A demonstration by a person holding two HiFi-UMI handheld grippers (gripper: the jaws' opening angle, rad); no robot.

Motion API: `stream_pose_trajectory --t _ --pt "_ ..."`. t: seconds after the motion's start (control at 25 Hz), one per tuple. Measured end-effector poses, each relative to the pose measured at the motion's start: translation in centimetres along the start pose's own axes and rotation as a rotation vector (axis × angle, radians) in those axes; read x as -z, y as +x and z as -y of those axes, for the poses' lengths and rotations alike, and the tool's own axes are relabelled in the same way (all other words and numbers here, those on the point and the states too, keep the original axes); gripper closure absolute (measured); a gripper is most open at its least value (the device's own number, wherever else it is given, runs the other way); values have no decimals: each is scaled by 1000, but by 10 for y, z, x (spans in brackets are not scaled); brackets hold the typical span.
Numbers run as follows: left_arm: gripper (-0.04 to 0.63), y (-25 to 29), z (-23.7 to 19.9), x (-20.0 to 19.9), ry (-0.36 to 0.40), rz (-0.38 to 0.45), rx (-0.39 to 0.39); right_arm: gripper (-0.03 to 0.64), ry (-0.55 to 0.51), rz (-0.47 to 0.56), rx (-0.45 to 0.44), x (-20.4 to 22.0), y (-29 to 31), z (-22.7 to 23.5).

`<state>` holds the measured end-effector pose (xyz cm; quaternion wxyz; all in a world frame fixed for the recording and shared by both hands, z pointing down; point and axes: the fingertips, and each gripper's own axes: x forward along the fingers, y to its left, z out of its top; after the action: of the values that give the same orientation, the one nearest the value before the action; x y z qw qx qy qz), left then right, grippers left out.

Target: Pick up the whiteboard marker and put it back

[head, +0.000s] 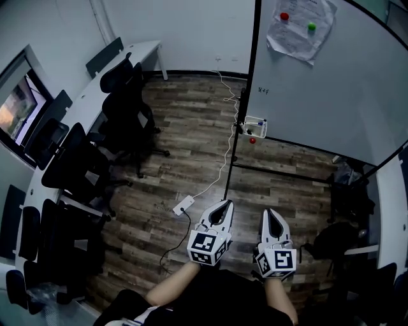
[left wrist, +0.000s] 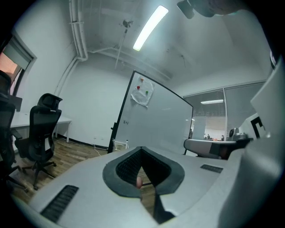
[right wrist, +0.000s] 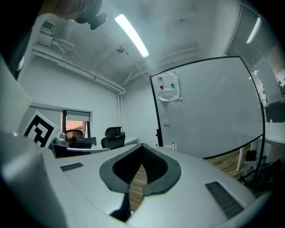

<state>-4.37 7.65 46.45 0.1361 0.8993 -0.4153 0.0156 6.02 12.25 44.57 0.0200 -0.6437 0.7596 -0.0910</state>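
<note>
The person stood on a dark wood-plank floor, holding a grey two-jaw gripper level in each hand, side by side and near the body. The left claw was pressed together at its tips. A small pinkish speck showed in the slit lower down, too small to identify. The right claw was pressed together too, with only floor visible through its slit, and neither claw pinched anything that could be made out. Far ahead and to the right stood a large white whiteboard in a black frame. A crumpled sheet of paper was pinned near its top by a round red magnet and a round green magnet. At the board's lower left corner, beside the black upright post, hung a small white holder. The whiteboard marker appeared to stand in it, well apart from both claws, though it was too small to be sure. A small red round thing sat just below the holder. A thin white cable ran across the floor to a white power strip, just left of and beyond the left claw. On the far left, black office chairs stood along a long white tabletop.
</note>
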Motion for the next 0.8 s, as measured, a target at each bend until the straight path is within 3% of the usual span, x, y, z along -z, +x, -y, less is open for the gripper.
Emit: stream_pose_trajectory --t 0.44,0.8 --pt "586 21 -38 -3 0 -30 76 603 12 -14 77 7 45 -6" --pt "586 32 -61 -16 -8 -21 88 604 21 -2 103 8 71 -6"
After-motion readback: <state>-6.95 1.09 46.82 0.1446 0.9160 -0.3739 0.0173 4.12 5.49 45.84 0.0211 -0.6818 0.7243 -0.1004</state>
